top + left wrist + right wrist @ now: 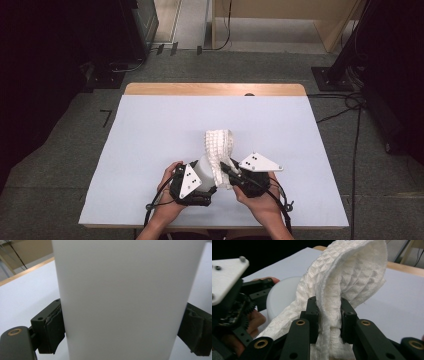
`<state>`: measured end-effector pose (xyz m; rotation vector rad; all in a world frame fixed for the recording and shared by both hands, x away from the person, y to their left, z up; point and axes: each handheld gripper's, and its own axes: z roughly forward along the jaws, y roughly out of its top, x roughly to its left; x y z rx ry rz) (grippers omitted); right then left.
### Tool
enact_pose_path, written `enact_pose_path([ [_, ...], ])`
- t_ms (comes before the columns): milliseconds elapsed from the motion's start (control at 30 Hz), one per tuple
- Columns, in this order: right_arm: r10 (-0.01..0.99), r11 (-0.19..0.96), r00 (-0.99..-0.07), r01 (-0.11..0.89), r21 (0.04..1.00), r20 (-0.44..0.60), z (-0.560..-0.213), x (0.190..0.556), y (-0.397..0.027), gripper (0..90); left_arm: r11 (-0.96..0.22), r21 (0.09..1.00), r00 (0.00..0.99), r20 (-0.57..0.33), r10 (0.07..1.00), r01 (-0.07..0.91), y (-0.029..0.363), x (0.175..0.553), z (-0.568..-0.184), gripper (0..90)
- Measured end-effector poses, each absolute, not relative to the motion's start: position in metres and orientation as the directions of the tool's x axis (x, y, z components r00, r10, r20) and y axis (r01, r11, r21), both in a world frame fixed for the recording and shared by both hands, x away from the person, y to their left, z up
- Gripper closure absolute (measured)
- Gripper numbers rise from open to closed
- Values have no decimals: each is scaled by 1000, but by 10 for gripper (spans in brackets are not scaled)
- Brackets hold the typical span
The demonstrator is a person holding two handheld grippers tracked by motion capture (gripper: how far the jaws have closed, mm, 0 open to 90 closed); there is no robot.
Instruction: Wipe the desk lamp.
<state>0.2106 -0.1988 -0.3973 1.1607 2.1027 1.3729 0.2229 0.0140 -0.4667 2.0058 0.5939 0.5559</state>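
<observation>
The surface (150,150) carried a white cup (205,170) near its front edge, toward the person. A white waffle cloth (220,145) arched up over the cup, one end hanging against the cup's side. The left claw (202,187) was clamped on the cup, a pad pressed to each side. The right claw (329,315), just beside the cup, was pinched tight on the cloth.
</observation>
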Motion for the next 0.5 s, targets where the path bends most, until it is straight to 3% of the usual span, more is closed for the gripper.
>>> enact_pose_path([
  [233, 804, 156, -565, 501, 852, 185, -407, 223, -210, 751, -449, 874, 789, 137, 599, 188, 10, 225, -471, 88],
  [400, 758, 151, -622, 464, 873, 199, -397, 214, -201, 752, -480, 865, 789, 191, 584, 146, 4, 220, -472, 88],
  [500, 756, 167, -629, 453, 876, 181, -396, 214, -198, 751, -477, 865, 795, 177, 580, 156, 6, 221, -471, 88],
])
